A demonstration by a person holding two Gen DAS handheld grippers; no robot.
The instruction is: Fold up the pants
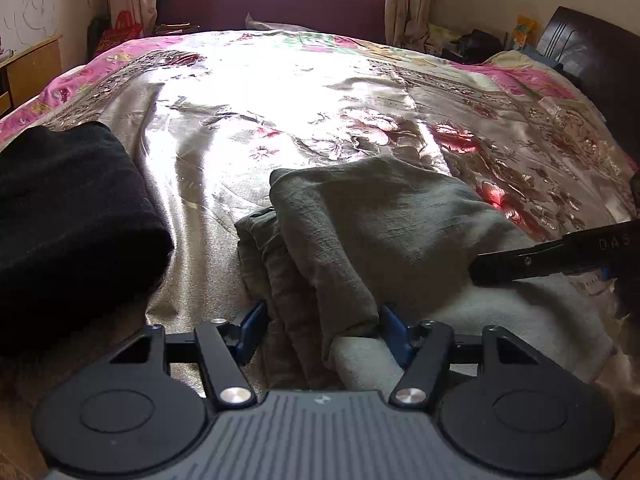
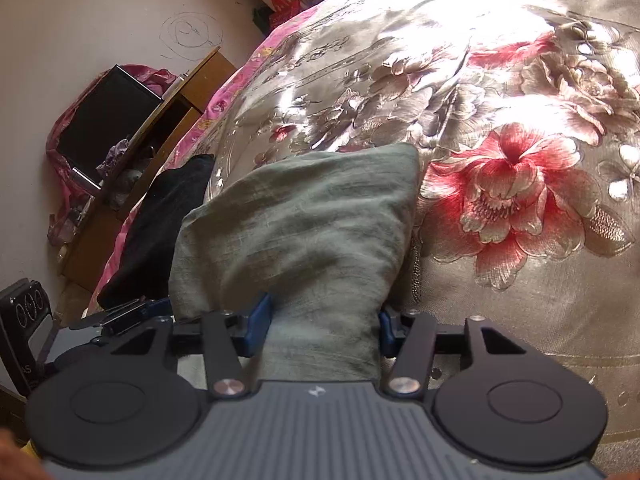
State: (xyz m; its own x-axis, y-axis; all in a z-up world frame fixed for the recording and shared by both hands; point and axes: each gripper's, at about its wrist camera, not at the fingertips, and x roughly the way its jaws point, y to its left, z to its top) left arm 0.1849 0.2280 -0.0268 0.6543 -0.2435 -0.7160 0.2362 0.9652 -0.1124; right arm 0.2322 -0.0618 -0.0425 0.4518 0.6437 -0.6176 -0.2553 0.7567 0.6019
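We find the pants (image 1: 360, 220), grey-green, lying in a folded bundle on the near part of the bed (image 1: 312, 92), on its shiny floral cover. In the left wrist view the layered folds of the bundle face left and a smooth top layer slopes away to the right. A paler layer of the same cloth lies beneath, at the near right.

The left gripper (image 1: 320, 328) stands at the near edge of the bundle. Its blue pads (image 1: 254, 330) sit one on each side of a thick bunch of folds, and the cloth fills the gap between them. We read the jaws as clamped on the pants.

The right gripper (image 2: 320, 330) holds the bundle further right. In the right wrist view the cloth runs between its pads (image 2: 260, 324) and touches both. We read these jaws likewise as closed on the pants. From the left wrist view its black finger lies across the top layer at the right edge.

A black garment (image 1: 68, 216) lies on the bed to the left of the pants, apart from them. A wooden cabinet (image 2: 160, 128) stands beyond the bed's left side, against the wall.
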